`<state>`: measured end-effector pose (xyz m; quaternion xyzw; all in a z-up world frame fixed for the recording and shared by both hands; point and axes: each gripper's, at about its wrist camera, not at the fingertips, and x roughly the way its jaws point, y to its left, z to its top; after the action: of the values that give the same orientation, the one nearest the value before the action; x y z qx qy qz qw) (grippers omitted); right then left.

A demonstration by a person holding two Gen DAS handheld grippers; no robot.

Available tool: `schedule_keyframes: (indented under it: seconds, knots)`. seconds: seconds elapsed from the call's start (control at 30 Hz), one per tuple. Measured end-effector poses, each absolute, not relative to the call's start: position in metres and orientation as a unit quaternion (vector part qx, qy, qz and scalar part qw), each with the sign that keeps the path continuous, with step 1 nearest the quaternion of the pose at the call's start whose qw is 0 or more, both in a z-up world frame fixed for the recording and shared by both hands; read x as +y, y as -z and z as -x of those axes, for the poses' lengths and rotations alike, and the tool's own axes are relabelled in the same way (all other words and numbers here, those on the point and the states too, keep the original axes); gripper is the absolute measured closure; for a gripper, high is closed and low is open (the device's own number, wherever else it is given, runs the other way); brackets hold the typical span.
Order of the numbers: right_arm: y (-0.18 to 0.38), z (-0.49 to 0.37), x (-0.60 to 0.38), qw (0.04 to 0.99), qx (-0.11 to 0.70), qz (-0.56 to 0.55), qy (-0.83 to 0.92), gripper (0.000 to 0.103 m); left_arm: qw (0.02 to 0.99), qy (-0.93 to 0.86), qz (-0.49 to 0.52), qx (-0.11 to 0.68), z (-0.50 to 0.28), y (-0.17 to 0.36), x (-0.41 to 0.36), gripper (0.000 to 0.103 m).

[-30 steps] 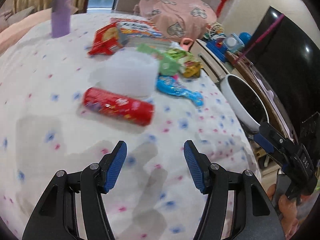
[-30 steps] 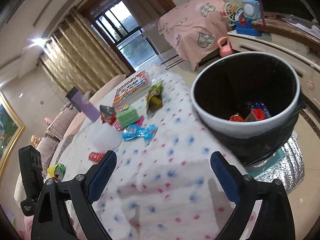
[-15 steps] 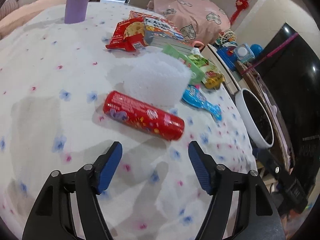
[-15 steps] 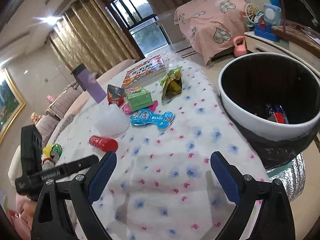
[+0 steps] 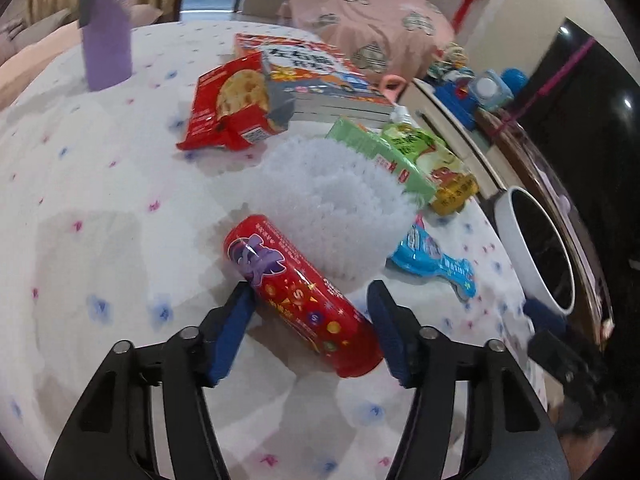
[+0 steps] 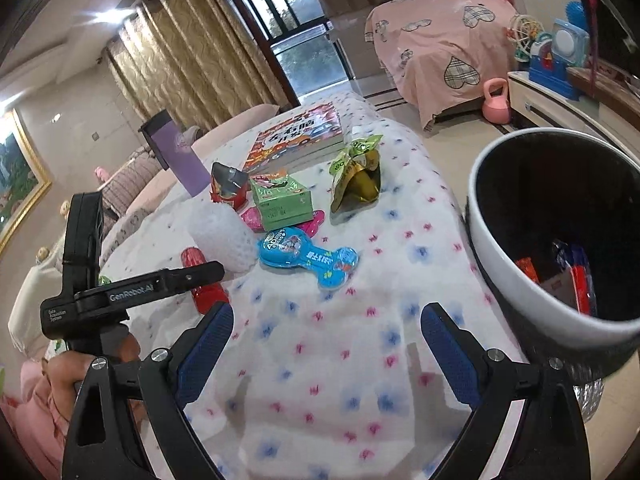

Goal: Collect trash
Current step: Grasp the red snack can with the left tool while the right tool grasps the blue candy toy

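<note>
A red snack tube [image 5: 300, 292] lies on the white dotted tablecloth [image 5: 100, 208]. My left gripper [image 5: 310, 326] is open with its jaws on either side of the tube's near end; the left pad [image 5: 232, 328] touches or nearly touches it. The tube also shows in the right wrist view [image 6: 204, 280], partly behind the left gripper's body [image 6: 132, 292]. My right gripper [image 6: 326, 352] is open and empty above the cloth. The white-rimmed black trash bin [image 6: 560, 240] stands at the table's right edge with wrappers inside.
A white foam net [image 5: 332, 200], blue wrapper [image 5: 432, 260], green box [image 5: 384, 156], green-yellow pouch [image 5: 432, 164], red cookie bag [image 5: 232, 108], book [image 5: 320, 80] and purple bottle [image 5: 106, 28] lie beyond. A pink-covered sofa [image 6: 440, 44] and TV cabinet [image 6: 560, 100] stand behind.
My left gripper has moved forward to the red tube, which now lies between its jaws. My right gripper has swung left, away from the bin, toward the table.
</note>
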<state>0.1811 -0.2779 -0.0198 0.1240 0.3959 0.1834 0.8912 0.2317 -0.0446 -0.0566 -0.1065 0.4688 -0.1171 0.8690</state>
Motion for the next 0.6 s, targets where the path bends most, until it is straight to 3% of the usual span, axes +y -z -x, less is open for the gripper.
schedule_keyframes:
  seconds: [0.2,0.4,0.5,0.57,0.6]
  knots:
    - [0.021,-0.202,-0.259,0.886,0.405,-0.073,-0.211,0.008,0.857,0.177,0.086,0.476,-0.217,0.046,-0.035,0.059]
    - [0.029,-0.230,-0.229,0.877,0.421,0.001,-0.232,0.010,0.841,0.205,0.086,0.494,-0.215,0.044,-0.024,0.060]
    - [0.035,-0.241,-0.216,0.874,0.425,0.046,-0.231,0.022,0.838,0.198,0.105,0.497,-0.222,0.047,-0.018,0.060]
    - [0.043,-0.249,-0.210,0.866,0.440,0.067,-0.226,0.050,0.845,0.176,0.101,0.495,-0.225,0.048,-0.021,0.060]
    - [0.045,-0.252,-0.209,0.865,0.446,0.070,-0.221,0.053,0.847,0.168,0.101,0.494,-0.226,0.049,-0.022,0.060]
